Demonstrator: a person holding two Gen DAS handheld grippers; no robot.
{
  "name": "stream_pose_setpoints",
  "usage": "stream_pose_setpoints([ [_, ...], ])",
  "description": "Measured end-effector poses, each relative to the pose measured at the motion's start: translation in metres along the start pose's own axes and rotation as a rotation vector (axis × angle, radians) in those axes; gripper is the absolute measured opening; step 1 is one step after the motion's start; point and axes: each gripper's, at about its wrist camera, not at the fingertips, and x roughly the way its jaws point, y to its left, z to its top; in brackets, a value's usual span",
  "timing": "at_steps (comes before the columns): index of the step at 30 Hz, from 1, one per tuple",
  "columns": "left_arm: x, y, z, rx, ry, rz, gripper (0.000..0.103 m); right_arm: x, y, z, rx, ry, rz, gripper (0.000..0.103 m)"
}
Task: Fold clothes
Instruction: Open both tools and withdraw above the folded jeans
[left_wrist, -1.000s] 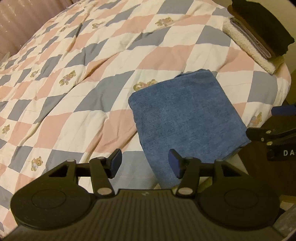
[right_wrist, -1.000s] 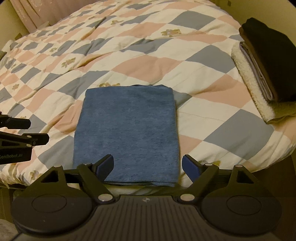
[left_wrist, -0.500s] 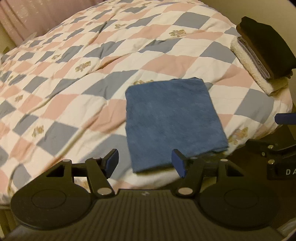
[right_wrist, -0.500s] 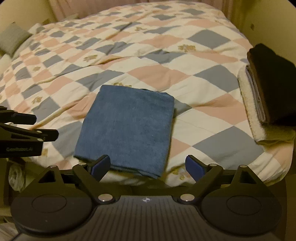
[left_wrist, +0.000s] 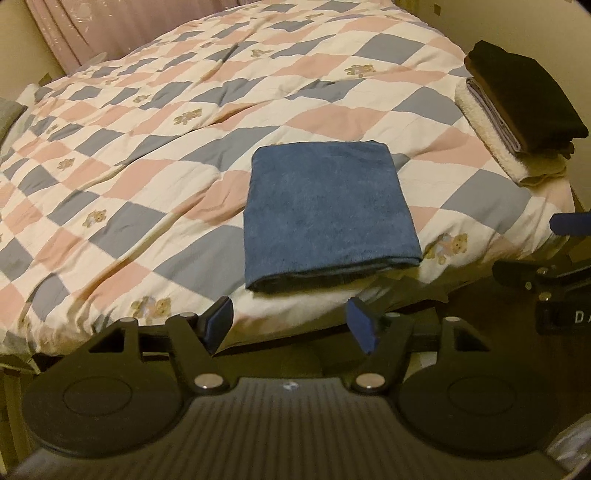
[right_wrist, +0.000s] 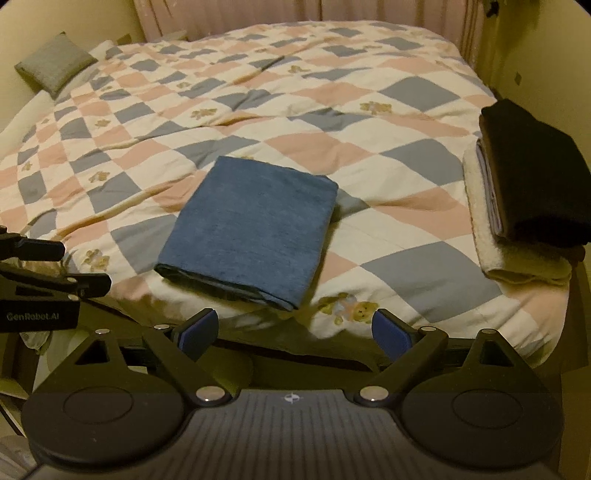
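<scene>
Left wrist view: folded blue towel (left_wrist: 328, 214) lying flat on the checked quilt (left_wrist: 155, 155) of the bed, near the quilt's near edge, folded edge toward the camera. Left gripper (left_wrist: 291, 323) held off the bed's near edge, short of the towel, jaws opening, nothing between the blue pads, no contact with cloth. Stack of folded clothes (left_wrist: 517, 110) at the quilt's right corner, well apart from the towel: black piece on top, thin pale layers under it, cream fleece at the bottom. Right gripper (left_wrist: 561, 258) showing partly at the right edge of the picture, beside the bed. Pink curtain (left_wrist: 103, 26) behind the bed.

Right wrist view: same blue towel (right_wrist: 251, 229) seen slightly turned, its corner pointing toward the camera, lying on the quilt (right_wrist: 406, 110) near the front edge. Right gripper (right_wrist: 295, 332) off the front edge of the bed, jaws spread wide, empty, clear of the towel. Stack of folded clothes (right_wrist: 524, 192) on the right. Grey cushion (right_wrist: 55, 70) at the far left corner of the bed. Left gripper (right_wrist: 44, 273) visible at the left edge.
</scene>
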Motion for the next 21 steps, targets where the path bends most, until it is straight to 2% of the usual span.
stream_pose_setpoints([
  [2,-0.006,0.002,-0.004,-0.009,-0.006,0.009,0.065,-0.005,0.002,-0.002,-0.01,-0.006,0.007,0.093],
  [5,-0.013,0.005,-0.01,-0.018,-0.014,0.02,0.072,-0.01,0.007,-0.005,-0.025,-0.011,0.013,0.093],
  [21,-0.041,0.008,-0.034,-0.041,-0.039,0.054,0.072,-0.036,0.02,-0.019,-0.049,-0.045,0.013,0.094],
])
